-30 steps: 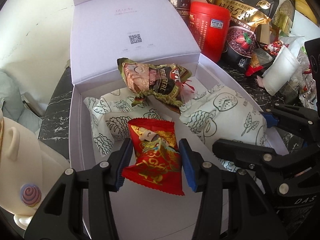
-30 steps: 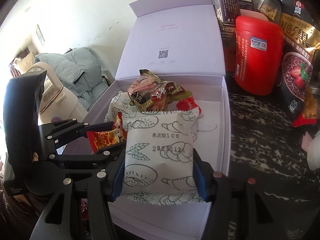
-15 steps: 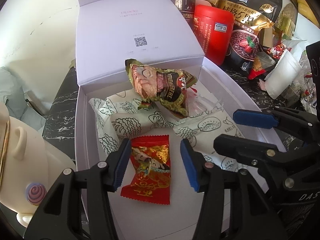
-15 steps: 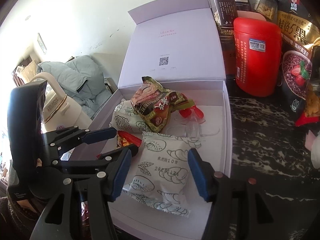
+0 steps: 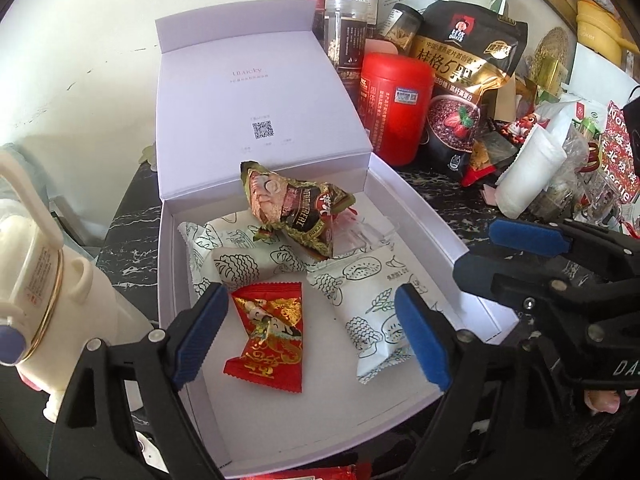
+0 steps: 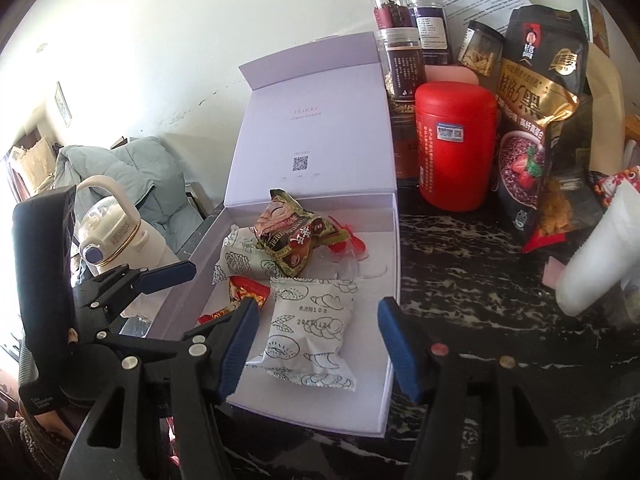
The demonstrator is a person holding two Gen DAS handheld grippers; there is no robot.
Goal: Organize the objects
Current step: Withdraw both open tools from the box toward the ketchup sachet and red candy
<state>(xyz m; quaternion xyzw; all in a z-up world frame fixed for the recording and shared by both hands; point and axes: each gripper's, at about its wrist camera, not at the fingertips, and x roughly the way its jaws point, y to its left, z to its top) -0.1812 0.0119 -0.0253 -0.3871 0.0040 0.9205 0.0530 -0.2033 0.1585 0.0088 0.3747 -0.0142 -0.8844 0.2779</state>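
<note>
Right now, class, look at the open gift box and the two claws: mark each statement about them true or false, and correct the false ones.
1. The red snack packet lies inside the lilac box. True.
2. The left claw is clamped shut on the red snack packet. False: its jaws are opening and the pads stand clear of the packet, which lies on the box floor.
3. The white printed packet lies in the box beside the red packet. True.
4. The box lid is closed. False: it stands open at the back.
5. The red canister stands inside the box. False: it stands on the dark marble counter beside the box.
6. The right claw holds nothing. True.
</note>
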